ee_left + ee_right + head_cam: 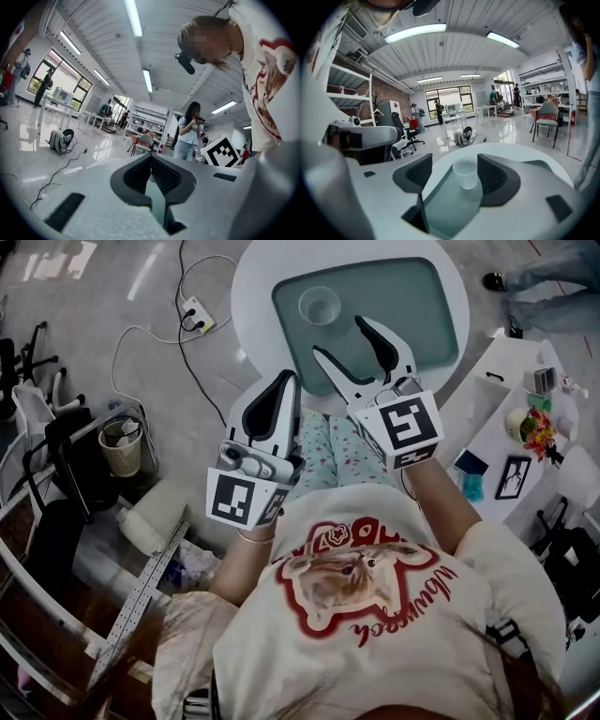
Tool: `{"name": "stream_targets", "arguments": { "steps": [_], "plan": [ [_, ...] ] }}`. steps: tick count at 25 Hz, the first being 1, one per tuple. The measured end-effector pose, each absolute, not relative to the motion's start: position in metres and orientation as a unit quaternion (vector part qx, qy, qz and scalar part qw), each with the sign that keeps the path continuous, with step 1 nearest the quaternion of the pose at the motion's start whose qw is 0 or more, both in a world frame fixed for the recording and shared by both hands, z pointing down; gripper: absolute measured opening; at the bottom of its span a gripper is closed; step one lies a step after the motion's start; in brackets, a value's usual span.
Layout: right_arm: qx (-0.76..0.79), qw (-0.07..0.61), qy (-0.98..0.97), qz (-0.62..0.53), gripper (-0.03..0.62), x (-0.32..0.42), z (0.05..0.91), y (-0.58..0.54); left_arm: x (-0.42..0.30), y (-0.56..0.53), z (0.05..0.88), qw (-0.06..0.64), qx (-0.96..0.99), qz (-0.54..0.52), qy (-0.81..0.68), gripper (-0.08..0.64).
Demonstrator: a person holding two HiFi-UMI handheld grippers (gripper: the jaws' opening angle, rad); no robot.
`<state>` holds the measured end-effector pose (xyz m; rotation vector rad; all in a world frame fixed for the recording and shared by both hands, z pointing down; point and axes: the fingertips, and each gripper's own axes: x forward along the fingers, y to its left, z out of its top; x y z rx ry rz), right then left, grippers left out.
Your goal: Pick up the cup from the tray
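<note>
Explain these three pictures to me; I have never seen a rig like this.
A person holds a two-jaw gripper in each hand. The head view looks down from the person's head; the other two cameras ride on the grippers, looking along their jaws. On the round white table lies a greenish tray holding a clear cup. The left gripper is shut and empty. The right gripper is open, aimed at the cup, not touching it.
</note>
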<state>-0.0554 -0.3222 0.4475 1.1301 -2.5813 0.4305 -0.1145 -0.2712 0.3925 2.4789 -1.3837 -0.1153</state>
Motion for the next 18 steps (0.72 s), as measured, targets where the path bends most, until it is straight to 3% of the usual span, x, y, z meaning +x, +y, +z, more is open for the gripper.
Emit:
{"name": "stream_targets", "arguments": {
  "steps": [18],
  "plan": [
    [0.396, 0.182, -0.883, 0.173, 0.275, -0.064, 0.512, -0.335, -0.133, -0.262, 0.437, 0.177, 0.843, -0.043, -0.505, 0.014]
  ]
}}
